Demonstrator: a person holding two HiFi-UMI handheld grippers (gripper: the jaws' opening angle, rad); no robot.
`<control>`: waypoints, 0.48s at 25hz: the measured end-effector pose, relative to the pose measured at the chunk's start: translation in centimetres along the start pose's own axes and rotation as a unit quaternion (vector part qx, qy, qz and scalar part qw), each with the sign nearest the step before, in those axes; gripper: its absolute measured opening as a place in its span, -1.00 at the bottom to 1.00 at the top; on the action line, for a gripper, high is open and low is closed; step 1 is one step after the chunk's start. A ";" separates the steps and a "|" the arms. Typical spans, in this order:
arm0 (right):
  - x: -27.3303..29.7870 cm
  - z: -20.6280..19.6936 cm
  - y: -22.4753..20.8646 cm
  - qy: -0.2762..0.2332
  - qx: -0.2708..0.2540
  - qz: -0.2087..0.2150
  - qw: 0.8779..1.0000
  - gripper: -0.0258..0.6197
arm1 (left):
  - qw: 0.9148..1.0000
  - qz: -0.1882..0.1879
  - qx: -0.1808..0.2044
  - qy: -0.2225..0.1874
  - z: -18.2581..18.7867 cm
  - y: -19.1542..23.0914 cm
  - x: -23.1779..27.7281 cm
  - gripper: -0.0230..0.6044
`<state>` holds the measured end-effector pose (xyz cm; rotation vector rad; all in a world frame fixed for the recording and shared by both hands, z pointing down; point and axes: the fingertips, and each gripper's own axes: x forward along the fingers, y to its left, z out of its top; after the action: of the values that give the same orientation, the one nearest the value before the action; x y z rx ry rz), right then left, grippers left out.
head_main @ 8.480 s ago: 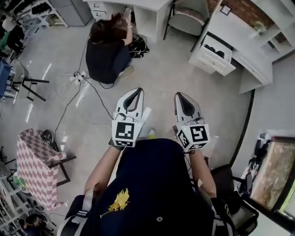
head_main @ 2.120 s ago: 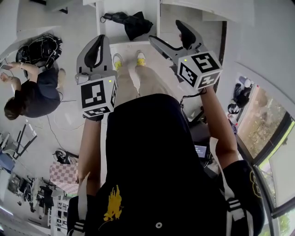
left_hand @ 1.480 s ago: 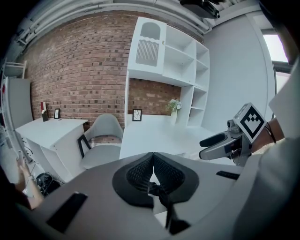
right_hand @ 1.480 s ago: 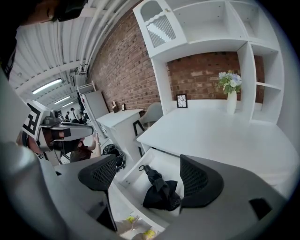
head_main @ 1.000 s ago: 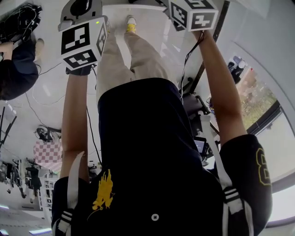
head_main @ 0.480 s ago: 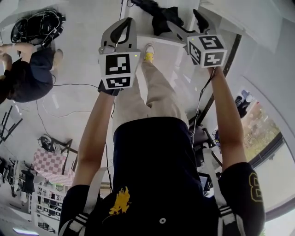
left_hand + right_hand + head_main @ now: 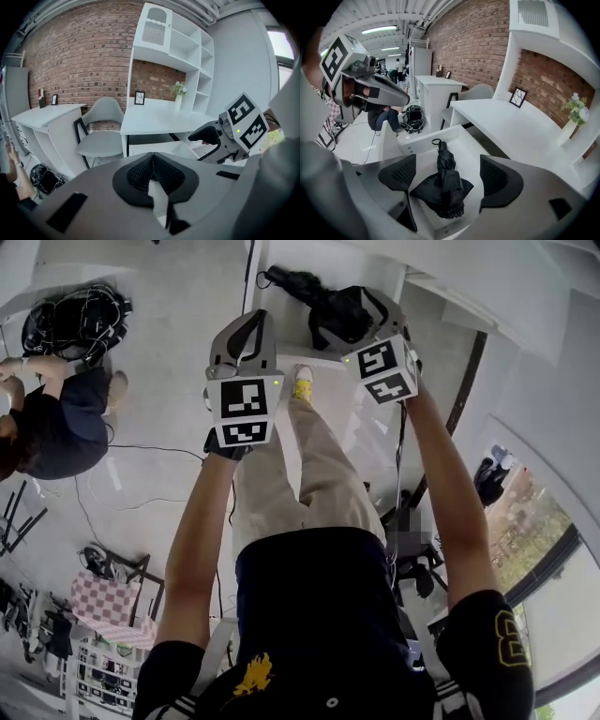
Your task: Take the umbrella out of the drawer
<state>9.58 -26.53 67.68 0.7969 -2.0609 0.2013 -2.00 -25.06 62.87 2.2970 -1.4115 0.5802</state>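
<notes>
Just beside the desk [image 7: 511, 126], the umbrella [image 7: 443, 185] lies in the open drawer [image 7: 423, 159].

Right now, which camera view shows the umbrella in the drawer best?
The right gripper view: almost the whole black umbrella lies in the open drawer, framed by the open tongs. The head view shows it small, partly behind the right gripper. The left gripper view does not show it.

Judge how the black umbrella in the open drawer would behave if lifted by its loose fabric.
The umbrella would probably sag: its canopy lies unfastened and crumpled. The narrower, rolled end looks stiffer, likely a firmer hold. It seems unlikely to roll, spread flat in the drawer.
</notes>
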 end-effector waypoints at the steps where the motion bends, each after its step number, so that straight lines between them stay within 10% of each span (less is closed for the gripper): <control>1: 0.8 -0.4 0.0 0.004 0.001 0.002 1.000 0.46 | 1.000 0.000 -0.001 0.002 -0.4 0.1 0.4 -0.86; 12: 8.1 -5.0 -0.9 0.063 -0.004 -0.006 0.998 0.46 | 0.999 0.015 -0.024 0.019 -3.7 1.1 3.1 -0.86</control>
<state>10.29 -28.87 76.91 0.7715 -1.9380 0.2306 -2.26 -25.94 67.77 2.2189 -1.4284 0.5889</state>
